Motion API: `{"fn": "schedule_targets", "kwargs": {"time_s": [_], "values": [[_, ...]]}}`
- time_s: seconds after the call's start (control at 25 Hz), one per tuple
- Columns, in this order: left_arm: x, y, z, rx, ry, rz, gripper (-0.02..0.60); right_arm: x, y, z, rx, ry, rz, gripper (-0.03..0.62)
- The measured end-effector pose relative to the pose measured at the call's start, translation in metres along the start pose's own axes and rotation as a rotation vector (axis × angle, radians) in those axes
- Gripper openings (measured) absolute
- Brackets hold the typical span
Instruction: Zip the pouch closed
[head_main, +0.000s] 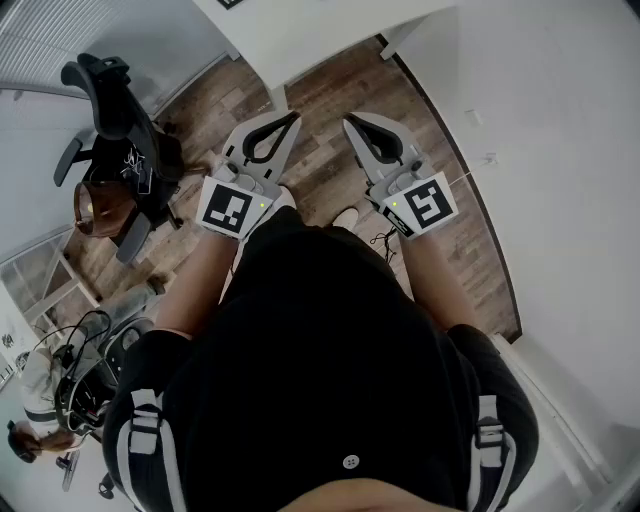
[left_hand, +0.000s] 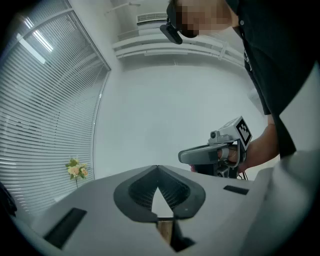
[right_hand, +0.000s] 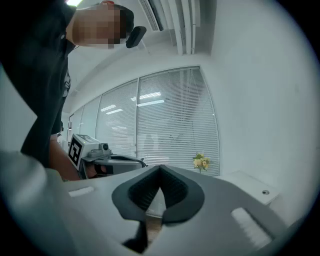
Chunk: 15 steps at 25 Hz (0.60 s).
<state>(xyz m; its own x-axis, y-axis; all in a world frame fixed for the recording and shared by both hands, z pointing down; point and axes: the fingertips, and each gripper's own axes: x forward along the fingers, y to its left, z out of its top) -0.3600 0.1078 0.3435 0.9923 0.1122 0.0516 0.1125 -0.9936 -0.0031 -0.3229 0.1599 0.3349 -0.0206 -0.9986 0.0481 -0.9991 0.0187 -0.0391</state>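
We judge the task not yet under way: the pouch shows in no view, so we cannot say where it lies. In the head view we stand over a wooden floor (head_main: 330, 90) and hold the left gripper (head_main: 285, 122) and the right gripper (head_main: 352, 124) level, side by side but not touching. Both aim toward 12 o'clock, where the edge of a white desk (head_main: 300, 35) crosses the frame. Each gripper's jaws are pressed together at the tips with nothing between them.

As we read it, the next move calls for finding the pouch, perhaps up on the desk. We must then part the jaws so that one gripper can steady the fabric while the other pinches the zip pull.

Only the head view gives the office chair (head_main: 120, 110) at 10 o'clock and the floor. Only the gripper views give the window blinds (left_hand: 45, 110) and a small bunch of flowers (left_hand: 75, 169). The flowers sit at 8 o'clock in the left gripper view and at 4 o'clock in the right gripper view. Each gripper view also catches the other gripper from the side, with its marker cube.
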Motion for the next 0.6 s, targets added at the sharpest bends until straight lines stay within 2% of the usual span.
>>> {"fn": "schedule_targets", "kwargs": {"time_s": [0.2,0.6], "values": [[-0.010,-0.024,0.004,-0.034,-0.011,0.026,0.008,-0.023,0.011,-0.001,-0.002,-0.004,0.009,0.009],[-0.028,-0.061,-0.003,-0.012,0.038,0.086,0.008,-0.065,0.017,-0.002,0.038,-0.004,0.025,0.011]]}}
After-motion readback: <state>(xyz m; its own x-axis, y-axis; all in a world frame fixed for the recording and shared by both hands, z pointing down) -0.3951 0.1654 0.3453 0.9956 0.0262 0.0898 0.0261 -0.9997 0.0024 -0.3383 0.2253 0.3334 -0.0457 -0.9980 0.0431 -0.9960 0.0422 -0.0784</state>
